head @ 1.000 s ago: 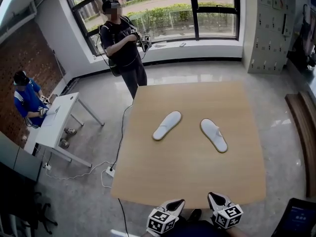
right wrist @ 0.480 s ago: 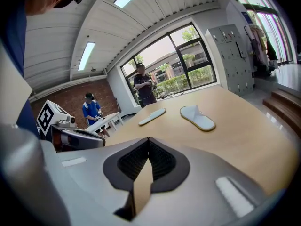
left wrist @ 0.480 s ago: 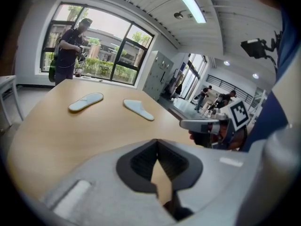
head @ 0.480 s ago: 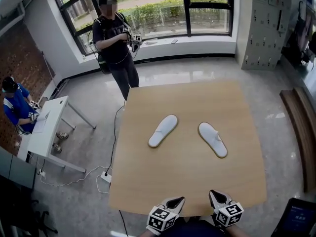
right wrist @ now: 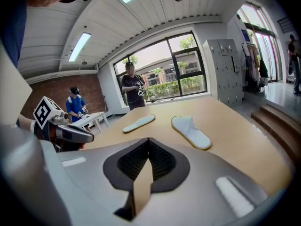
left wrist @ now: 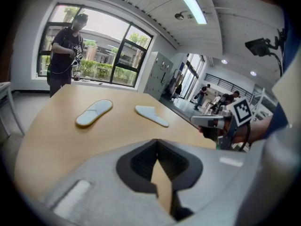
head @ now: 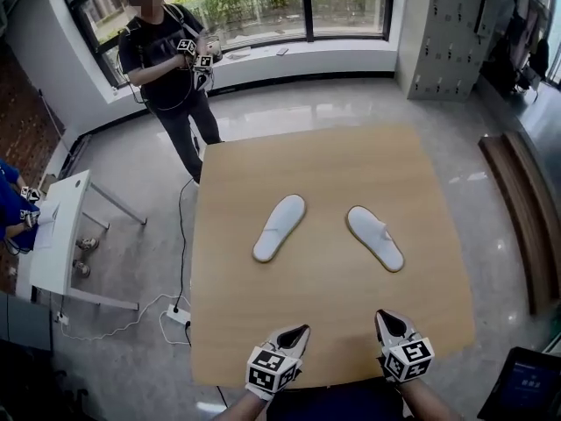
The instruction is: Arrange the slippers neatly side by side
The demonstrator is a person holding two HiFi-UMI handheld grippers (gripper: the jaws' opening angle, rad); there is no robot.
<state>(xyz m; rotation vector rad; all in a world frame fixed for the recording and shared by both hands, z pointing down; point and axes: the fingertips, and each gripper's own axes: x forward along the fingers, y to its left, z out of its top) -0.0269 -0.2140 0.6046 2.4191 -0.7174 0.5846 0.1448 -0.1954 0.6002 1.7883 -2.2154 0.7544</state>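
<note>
Both grippers sit at the near table edge, both off the slippers. Left gripper [head: 296, 331]: jaws closed tip to tip, nothing between them. Right gripper [head: 382, 317]: same, closed and empty. Both point far, toward mid-table. The two white slippers lie flat on the wooden table [head: 333, 323] around its middle, well apart from each other and from the grippers. Left slipper [head: 280, 227] is ahead of the left gripper, long axis running near-left to far-right. Right slipper [head: 375, 238] is ahead of the right gripper, long axis running far-left to near-right. So the pair splays: far ends closer together, near ends wider apart, not parallel. Each gripper is nearer its own-side slipper, so one per hand looks the natural split. Right slipper shows its upper band toward the far end, with a thin yellowish rim round the sole. Left slipper looks flat with no band visible; possibly sole-up, cannot tell. Judgement: the task is not started; the next move needs the jaws opened, a reach forward, then each slipper rotated onto a common axis and brought just beside the other.
</note>
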